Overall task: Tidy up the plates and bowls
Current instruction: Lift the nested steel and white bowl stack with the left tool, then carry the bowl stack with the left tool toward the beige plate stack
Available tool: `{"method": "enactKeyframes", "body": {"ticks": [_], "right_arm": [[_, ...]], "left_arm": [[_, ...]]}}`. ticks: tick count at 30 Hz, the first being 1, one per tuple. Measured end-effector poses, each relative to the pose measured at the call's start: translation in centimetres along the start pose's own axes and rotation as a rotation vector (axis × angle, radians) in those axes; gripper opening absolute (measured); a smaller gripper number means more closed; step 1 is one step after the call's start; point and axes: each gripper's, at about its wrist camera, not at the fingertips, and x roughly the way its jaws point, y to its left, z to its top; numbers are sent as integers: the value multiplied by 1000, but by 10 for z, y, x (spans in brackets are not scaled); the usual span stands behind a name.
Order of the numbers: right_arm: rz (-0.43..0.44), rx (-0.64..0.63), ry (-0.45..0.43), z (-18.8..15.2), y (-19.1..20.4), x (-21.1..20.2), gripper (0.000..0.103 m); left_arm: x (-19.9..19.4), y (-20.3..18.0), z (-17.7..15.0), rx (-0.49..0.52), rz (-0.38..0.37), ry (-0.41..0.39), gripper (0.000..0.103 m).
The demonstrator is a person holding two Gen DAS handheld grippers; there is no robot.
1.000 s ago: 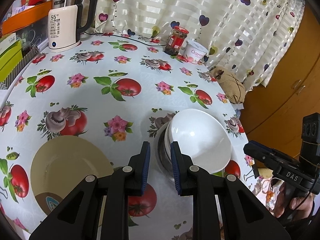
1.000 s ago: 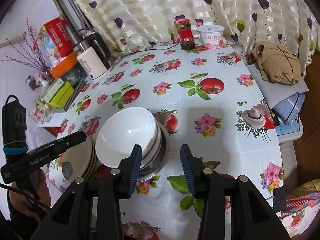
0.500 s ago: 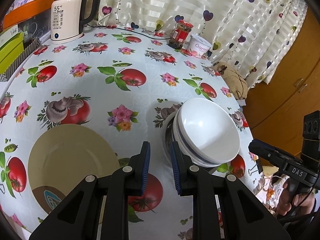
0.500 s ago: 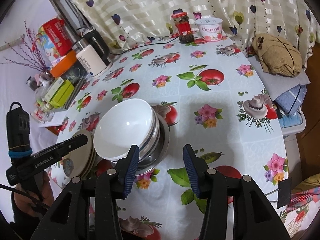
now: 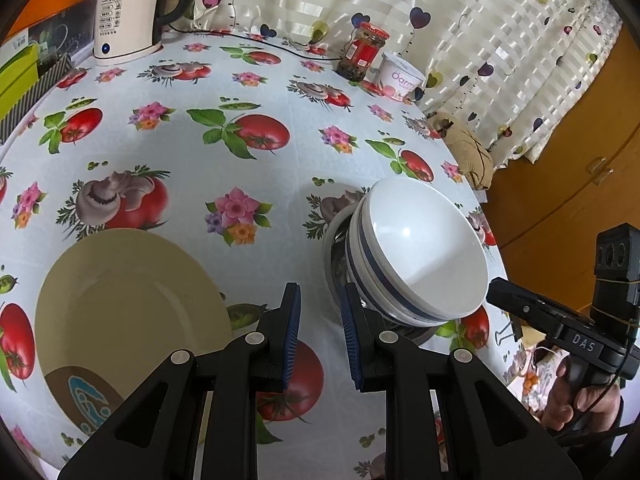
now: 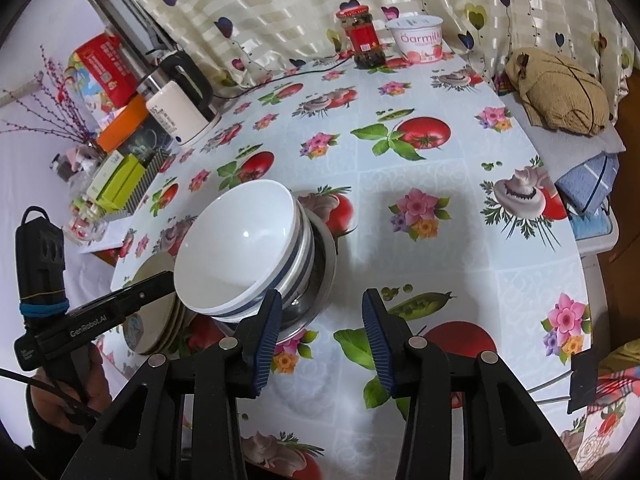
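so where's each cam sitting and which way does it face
Left wrist: on the left gripper, looking down its fingers at the beige plate and bowl stack; right gripper and its hand show at right.
Right wrist: on the right gripper, looking over the bowl stack; left gripper shows at left.
Shared: bowls, plate, kettle, jar.

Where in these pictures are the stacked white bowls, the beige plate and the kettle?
Stacked white bowls (image 5: pixel 424 252), left wrist view, inside of top bowl.
Beige plate (image 5: pixel 128 300), left wrist view, its centre.
Kettle (image 6: pixel 178 114), right wrist view, white body.
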Motion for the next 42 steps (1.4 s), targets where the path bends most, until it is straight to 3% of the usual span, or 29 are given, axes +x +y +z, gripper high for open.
{"method": "enactKeyframes", "body": {"ticks": [21,32,42], "right_arm": [[-6,-5,60,1,-2,27,34],[-3,0,78,1,-5,36,34],[23,10,100,0,-4,44,21]], "left_arm": [[19,3,4,-43,-73,66,24],[27,3,5,-49,-62,91,25],[33,7,6,-63,-73,100,25]]}}
